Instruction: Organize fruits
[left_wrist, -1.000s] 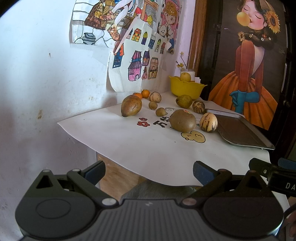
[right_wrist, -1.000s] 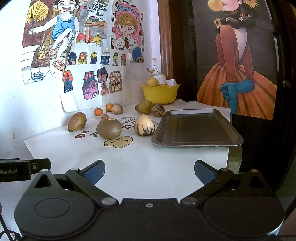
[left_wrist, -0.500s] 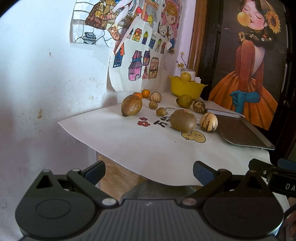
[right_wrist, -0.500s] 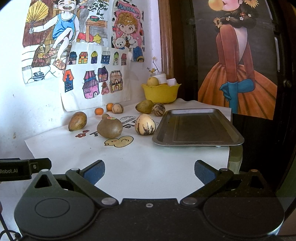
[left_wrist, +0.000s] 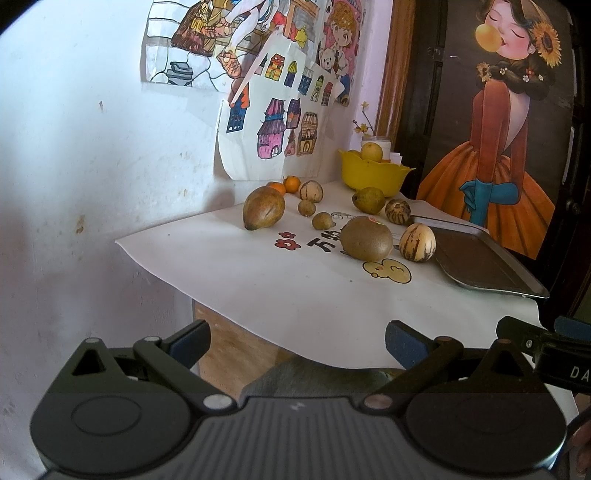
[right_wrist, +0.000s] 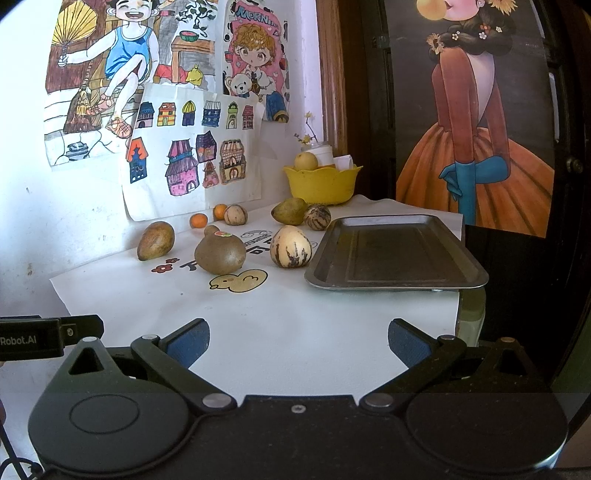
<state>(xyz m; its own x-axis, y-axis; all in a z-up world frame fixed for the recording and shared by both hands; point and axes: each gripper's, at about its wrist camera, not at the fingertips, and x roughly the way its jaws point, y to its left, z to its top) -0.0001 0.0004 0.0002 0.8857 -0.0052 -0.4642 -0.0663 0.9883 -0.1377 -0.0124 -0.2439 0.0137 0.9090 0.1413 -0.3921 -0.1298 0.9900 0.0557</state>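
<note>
Both my grippers, left gripper (left_wrist: 297, 341) and right gripper (right_wrist: 298, 339), hang with fingers spread wide and hold nothing, short of the worktop (right_wrist: 295, 332). Beyond them, fruits lie loose on the white sheet: a brown round fruit (right_wrist: 220, 253) and a striped melon (right_wrist: 290, 246) just left of the metal tray (right_wrist: 395, 251).

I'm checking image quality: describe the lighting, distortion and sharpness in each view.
Left wrist view: wall washed out by daylight, fisheye-bent wall edge, sharp brown fruit. Right wrist view: metal tray shows dull sheen, dark right side, black fisheye corners.
</note>
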